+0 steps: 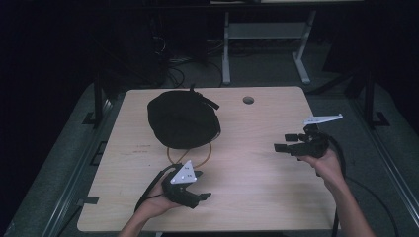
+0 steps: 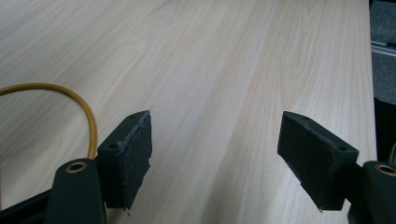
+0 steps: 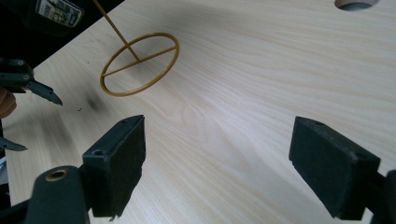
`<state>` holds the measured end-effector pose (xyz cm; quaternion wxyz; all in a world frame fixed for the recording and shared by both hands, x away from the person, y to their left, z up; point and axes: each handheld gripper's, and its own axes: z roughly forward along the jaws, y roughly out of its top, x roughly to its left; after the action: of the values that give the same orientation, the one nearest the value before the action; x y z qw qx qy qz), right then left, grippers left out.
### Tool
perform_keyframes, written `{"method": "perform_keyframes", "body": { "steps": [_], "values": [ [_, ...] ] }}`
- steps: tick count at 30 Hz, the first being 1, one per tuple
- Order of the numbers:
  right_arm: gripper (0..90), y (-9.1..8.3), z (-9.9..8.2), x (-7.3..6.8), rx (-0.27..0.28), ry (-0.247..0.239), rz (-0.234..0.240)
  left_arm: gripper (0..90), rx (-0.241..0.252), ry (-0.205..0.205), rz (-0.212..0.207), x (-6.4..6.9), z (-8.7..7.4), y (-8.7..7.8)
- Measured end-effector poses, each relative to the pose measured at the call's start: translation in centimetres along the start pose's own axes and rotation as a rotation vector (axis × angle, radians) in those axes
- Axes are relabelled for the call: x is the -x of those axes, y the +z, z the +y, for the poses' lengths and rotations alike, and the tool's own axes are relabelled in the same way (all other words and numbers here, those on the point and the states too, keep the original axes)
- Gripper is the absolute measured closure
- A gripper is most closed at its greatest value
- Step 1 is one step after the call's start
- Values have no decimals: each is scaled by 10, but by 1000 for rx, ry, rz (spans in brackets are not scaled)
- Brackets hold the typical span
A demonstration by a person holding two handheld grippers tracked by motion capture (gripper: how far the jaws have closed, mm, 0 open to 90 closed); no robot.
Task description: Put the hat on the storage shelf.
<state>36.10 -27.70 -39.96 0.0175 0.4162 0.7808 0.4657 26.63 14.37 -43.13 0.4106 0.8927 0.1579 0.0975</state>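
A black cap (image 1: 183, 118) lies on the far left part of the wooden table (image 1: 257, 187). A thin yellow ring stand (image 1: 188, 157) pokes out from under its near edge; in the right gripper view the ring (image 3: 140, 64) shows with a crossbar and a stem. My left gripper (image 1: 201, 193) is held near the table's front, just below that ring, jaws wide apart and empty (image 2: 217, 158). My right gripper (image 1: 282, 143) hovers over the right side of the table, pointing left, jaws open with nothing between them (image 3: 217, 172).
A round cable hole (image 1: 248, 100) sits near the table's far edge. Beyond the table stand a white desk frame (image 1: 264, 44) and loose cables on a dark floor. Metal rails run along both sides of the table.
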Motion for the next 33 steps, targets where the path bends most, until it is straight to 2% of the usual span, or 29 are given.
{"method": "perform_keyframes", "body": {
  "steps": [6, 8, 16, 18, 33],
  "values": [
    [181, -6, -17, 4, 11, 19, 4, 263, 3, 1, 5, 0, 0, -1],
    [182, -9, -22, 6, 23, 27, 4, 263, 11, -11, 3, 0, -1, -1],
    [182, -19, -44, 9, 10, 47, -2, 262, -5, -4, 2, 1, -2, 1],
    [184, -21, -49, 6, 12, 32, -18, 263, -5, -4, 1, 1, -2, 1],
    [185, -32, -79, -4, 9, 13, -18, 262, -9, 6, 8, 2, -3, 0]
  ]
}}
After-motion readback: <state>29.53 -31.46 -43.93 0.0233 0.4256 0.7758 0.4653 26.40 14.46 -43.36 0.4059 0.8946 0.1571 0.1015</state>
